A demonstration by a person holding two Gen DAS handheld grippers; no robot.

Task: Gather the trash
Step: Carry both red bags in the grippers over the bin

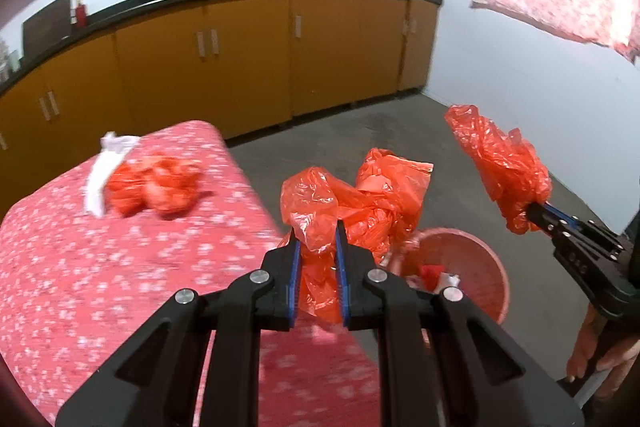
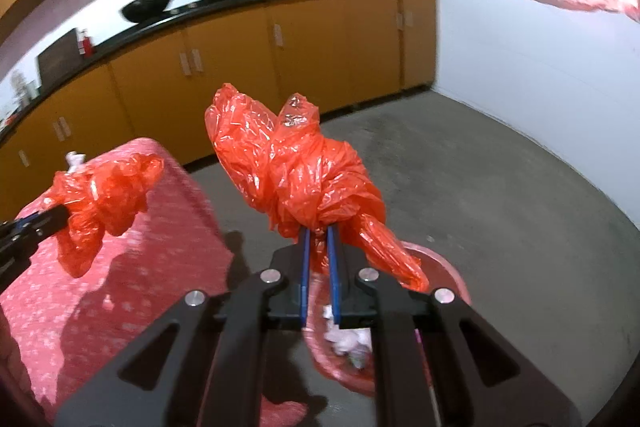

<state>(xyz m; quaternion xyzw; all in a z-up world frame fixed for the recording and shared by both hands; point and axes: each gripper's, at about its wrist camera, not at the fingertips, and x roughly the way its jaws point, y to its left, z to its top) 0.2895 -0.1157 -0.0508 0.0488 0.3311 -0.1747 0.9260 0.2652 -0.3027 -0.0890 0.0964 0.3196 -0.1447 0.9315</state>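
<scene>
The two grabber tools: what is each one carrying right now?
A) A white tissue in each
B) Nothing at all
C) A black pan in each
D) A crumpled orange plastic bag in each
D: the left gripper is clamped on a crumpled orange plastic bag, and the right gripper pinches another orange bag, both held near the pink bin on the floor.

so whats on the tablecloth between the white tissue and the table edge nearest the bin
A crumpled orange plastic bag lies on the tablecloth beside the white tissue; past it the cloth is bare. The left wrist view shows this.
</scene>
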